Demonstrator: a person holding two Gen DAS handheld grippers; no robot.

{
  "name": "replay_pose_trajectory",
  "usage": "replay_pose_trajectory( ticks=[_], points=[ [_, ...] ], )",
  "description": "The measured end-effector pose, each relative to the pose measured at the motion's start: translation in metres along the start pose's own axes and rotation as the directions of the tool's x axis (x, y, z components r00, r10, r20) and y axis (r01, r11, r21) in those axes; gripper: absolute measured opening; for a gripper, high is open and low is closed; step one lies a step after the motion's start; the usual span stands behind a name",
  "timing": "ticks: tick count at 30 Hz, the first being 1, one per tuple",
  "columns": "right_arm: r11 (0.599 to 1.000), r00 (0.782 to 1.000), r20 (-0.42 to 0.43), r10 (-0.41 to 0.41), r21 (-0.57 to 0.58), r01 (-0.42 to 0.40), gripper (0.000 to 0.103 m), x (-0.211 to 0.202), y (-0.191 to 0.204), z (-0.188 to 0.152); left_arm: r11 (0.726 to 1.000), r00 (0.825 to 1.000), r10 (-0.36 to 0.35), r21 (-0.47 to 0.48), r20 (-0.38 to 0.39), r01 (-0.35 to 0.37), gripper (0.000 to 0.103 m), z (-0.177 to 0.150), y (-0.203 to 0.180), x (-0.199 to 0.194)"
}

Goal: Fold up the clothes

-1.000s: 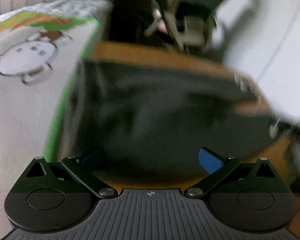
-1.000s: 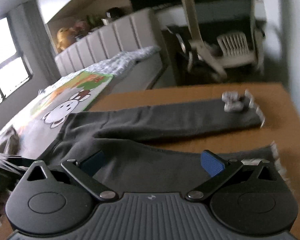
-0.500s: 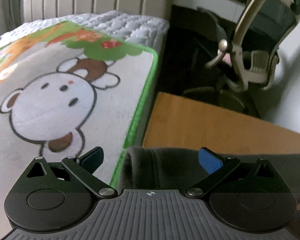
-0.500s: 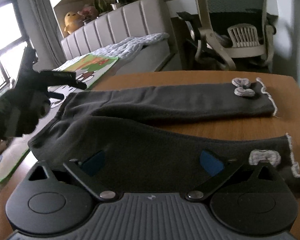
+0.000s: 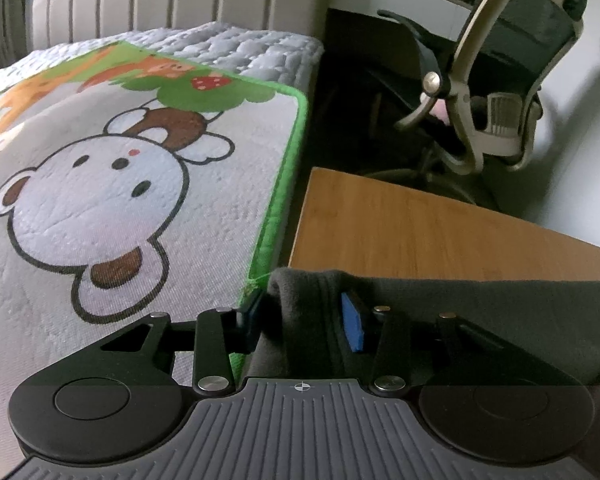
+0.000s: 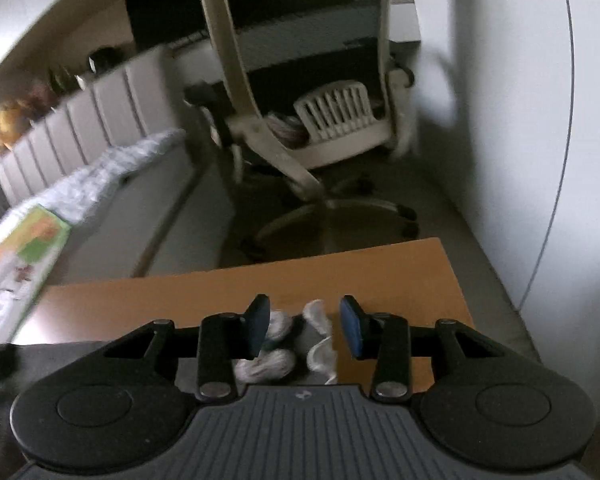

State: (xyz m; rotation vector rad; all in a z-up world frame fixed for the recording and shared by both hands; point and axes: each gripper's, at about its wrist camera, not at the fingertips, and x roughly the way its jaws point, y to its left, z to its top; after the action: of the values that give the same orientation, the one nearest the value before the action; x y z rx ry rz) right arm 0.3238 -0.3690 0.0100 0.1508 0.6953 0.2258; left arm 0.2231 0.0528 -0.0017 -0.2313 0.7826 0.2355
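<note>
So we've got the left gripper (image 5: 302, 322) closing in on the waistband end of the dark grey trousers (image 5: 480, 304). A thick bunch of cloth stands between the jaws, and the pads look like they're already squeezing it, right at the tabletop's (image 5: 420, 224) left edge, next to the cartoon bear blanket (image 5: 100, 200).

The right gripper (image 6: 305, 326) is down at the other end, jaws closing too, with the white bow (image 6: 278, 344) and frilly cuff trim between them. That view is smeared with blur, and there's a gap showing on the right pad's side, so we'd say it's not pinching yet. The cuff sits near the far right corner of the tabletop, with the office chair (image 6: 312, 92) on the floor beyond it.

Our take on doing this bit well:
- let both grips finish before lifting anything, or one end will drag
- the right side should grab the cuff fabric itself and not just the bow, which could slip or pull loose
- the left side should catch all layers of the waistband, so the fold comes up even
- keep the cloth lightly taut between the two ends
</note>
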Motion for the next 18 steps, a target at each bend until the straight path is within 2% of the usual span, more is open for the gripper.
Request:
replay_pose_trajectory(
  ticks=[3,4,5,7,8,11,14,16,18],
  points=[
    [1.0,1.0,-0.024,0.0,-0.003,0.0,0.038,0.016,0.003,-0.005,1.0,1.0,-0.012,-0.001,0.004,0.012,0.043,-0.001,0.002,0.0],
    [1.0,1.0,-0.03,0.008,-0.001,-0.008,0.031,0.019,0.004,-0.007,1.0,1.0,-0.015,0.0,0.005,0.015,0.042,-0.002,0.002,-0.001],
    [1.0,0.999,-0.035,0.02,-0.005,-0.02,0.02,0.019,0.006,-0.007,1.0,1.0,-0.015,0.005,0.007,0.015,0.041,-0.002,0.002,-0.003],
    [0.999,0.998,-0.044,0.046,-0.027,-0.047,0.009,0.014,0.013,-0.006,1.0,1.0,-0.015,0.019,0.012,0.015,0.04,-0.001,0.001,-0.007],
    [0.997,0.997,-0.043,0.06,-0.042,-0.061,0.007,0.009,0.017,-0.004,1.0,1.0,-0.016,0.022,0.02,0.016,0.039,0.0,0.002,-0.012],
    [0.99,0.992,0.013,0.125,-0.074,-0.124,0.006,-0.025,0.024,0.003,0.999,0.996,-0.053,0.005,0.077,0.053,0.038,0.004,0.008,-0.043],
    [0.978,0.974,0.096,0.203,-0.076,-0.197,0.006,-0.078,0.017,0.006,0.994,0.984,-0.112,-0.004,0.142,0.114,0.034,-0.002,0.019,-0.094],
    [0.97,0.961,0.141,0.236,-0.092,-0.225,0.006,-0.113,0.007,0.0,0.99,0.975,-0.138,0.006,0.173,0.139,0.034,-0.015,0.026,-0.127],
    [0.967,0.958,0.149,0.244,-0.108,-0.229,0.006,-0.137,-0.003,-0.015,0.988,0.974,-0.151,0.011,0.169,0.151,0.034,-0.036,0.033,-0.15]
  ],
)
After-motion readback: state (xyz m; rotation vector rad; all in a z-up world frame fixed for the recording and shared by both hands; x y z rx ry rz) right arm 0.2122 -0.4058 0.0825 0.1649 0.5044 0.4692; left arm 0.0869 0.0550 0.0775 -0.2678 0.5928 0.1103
